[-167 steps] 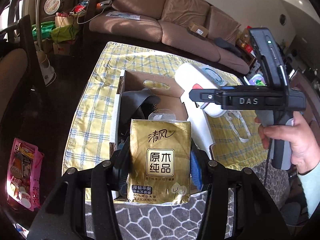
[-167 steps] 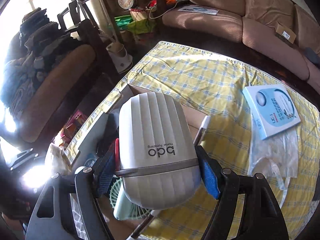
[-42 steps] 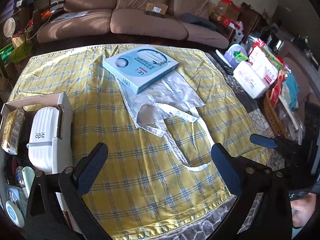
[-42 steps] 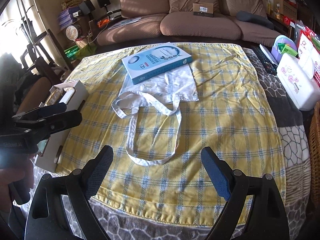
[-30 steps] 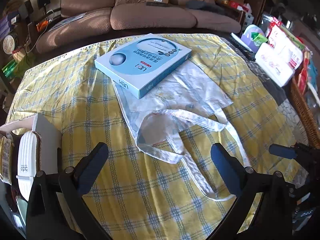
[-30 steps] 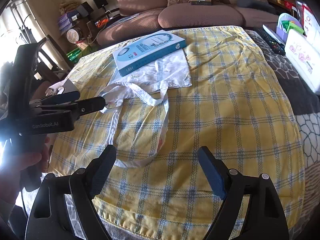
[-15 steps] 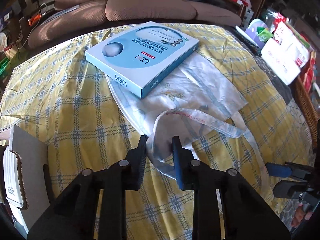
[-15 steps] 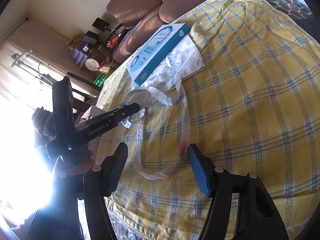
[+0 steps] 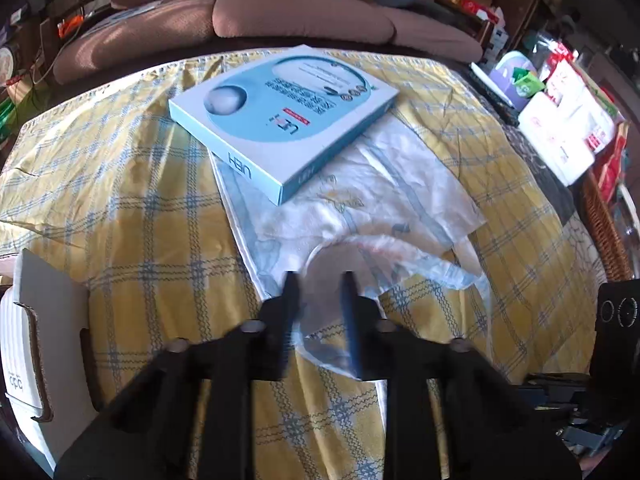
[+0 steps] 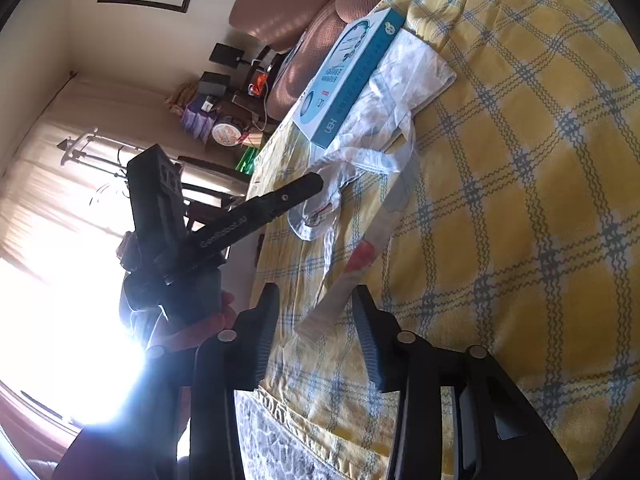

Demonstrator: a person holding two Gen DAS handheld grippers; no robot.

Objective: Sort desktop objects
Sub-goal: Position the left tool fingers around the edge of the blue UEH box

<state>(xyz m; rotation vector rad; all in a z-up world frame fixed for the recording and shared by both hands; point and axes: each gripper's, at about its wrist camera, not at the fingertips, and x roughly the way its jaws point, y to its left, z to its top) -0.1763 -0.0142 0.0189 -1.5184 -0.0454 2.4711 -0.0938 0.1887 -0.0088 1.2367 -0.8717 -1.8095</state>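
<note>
A white tote bag (image 9: 380, 200) lies flat on the yellow checked cloth (image 9: 120, 200), and a flat blue box (image 9: 280, 120) rests on its far end. My left gripper (image 9: 319, 300) points down at the cloth and is shut on one bag handle (image 9: 384, 248), gathering the fabric. In the right wrist view my left gripper (image 10: 318, 184) pinches that handle at the bag's (image 10: 408, 72) mouth, beside the blue box (image 10: 352, 72). My right gripper (image 10: 316, 320) is rolled sideways and low over the cloth. Its jaws are closing around the other long strap (image 10: 340, 296), with a gap still showing.
An open cardboard box (image 9: 44, 292) holding a white ribbed case (image 9: 16, 360) sits at the table's left edge. White packs (image 9: 560, 136) and a wicker basket (image 9: 604, 232) crowd the right side. A brown sofa (image 9: 300, 20) runs behind the table.
My left gripper came down and its wide jaws closed on the bag handle. The right gripper sank and rolled sideways, its jaws narrowing around the long strap.
</note>
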